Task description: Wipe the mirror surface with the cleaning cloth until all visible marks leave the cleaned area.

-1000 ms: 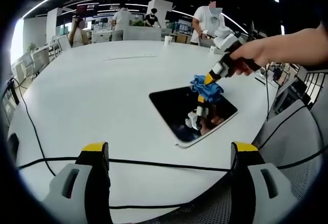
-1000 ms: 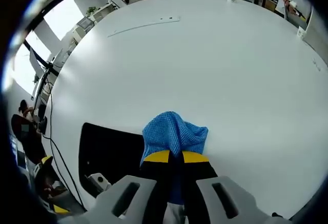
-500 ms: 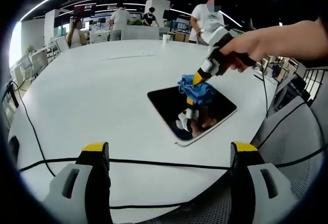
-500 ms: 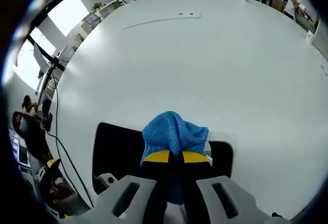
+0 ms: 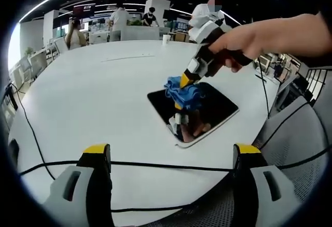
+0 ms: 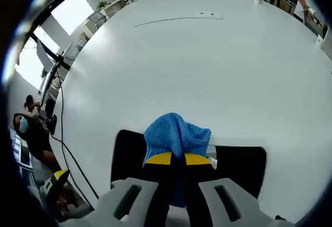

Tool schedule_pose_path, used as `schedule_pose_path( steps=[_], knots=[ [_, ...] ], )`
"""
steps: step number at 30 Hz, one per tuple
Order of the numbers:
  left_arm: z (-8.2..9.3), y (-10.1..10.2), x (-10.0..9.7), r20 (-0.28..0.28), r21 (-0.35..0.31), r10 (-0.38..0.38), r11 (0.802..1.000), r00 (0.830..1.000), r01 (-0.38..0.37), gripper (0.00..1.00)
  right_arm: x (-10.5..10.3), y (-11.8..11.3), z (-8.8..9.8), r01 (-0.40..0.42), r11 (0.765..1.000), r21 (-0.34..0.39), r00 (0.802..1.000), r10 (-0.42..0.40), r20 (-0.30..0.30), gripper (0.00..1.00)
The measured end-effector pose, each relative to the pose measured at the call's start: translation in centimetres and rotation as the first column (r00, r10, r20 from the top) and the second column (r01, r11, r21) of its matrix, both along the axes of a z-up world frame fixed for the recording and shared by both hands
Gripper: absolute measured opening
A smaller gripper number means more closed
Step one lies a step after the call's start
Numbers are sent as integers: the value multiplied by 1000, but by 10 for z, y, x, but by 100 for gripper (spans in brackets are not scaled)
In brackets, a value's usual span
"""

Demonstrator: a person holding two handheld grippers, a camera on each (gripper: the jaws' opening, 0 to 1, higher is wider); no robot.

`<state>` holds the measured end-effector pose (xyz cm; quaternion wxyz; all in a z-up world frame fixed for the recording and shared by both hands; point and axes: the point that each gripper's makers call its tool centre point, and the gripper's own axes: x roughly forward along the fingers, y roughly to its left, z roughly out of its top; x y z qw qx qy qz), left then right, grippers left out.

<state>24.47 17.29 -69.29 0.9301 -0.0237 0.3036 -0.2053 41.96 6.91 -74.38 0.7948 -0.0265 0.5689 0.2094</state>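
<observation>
My right tongs (image 6: 178,159): squeezed tight on the blue cloth (image 6: 176,133); its bottom part is hidden between the jaws.
My left tongs (image 5: 171,157): wide open, holding nothing, low over the white table (image 5: 93,87).
Cloth: pressed on the mirror (image 5: 207,105), near its 10 o'clock edge in the left gripper view.
Mirror: looks dark; I cannot see any marks on it.
My hand (image 5: 236,42): at 2 o'clock, cut off at the edge.
Black wire (image 5: 155,165): runs across just past my left tongs.

No readable text, labels or numbers anywhere.
</observation>
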Motion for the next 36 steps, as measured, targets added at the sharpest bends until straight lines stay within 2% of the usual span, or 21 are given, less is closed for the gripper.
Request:
schedule_pose_path(
  steps=[11, 19, 24, 36],
  knots=[
    [-2, 0, 1, 0, 0, -7, 1000, 1000, 7, 97, -10, 43, 2, -83, 997, 4, 996, 83, -9, 1],
    [-5, 2, 2, 0, 1, -5, 1000, 1000, 5, 96, -13, 66, 1, -126, 992, 11, 992, 126, -19, 1],
    [-6, 1, 1, -3, 4, -14, 1000, 1000, 14, 96, -16, 74, 4, -130, 991, 17, 991, 130, -21, 1],
    [-7, 1, 1, -4, 10, -17, 1000, 1000, 17, 96, -19, 72, 8, -117, 992, 51, 993, 118, -27, 1]
  ],
)
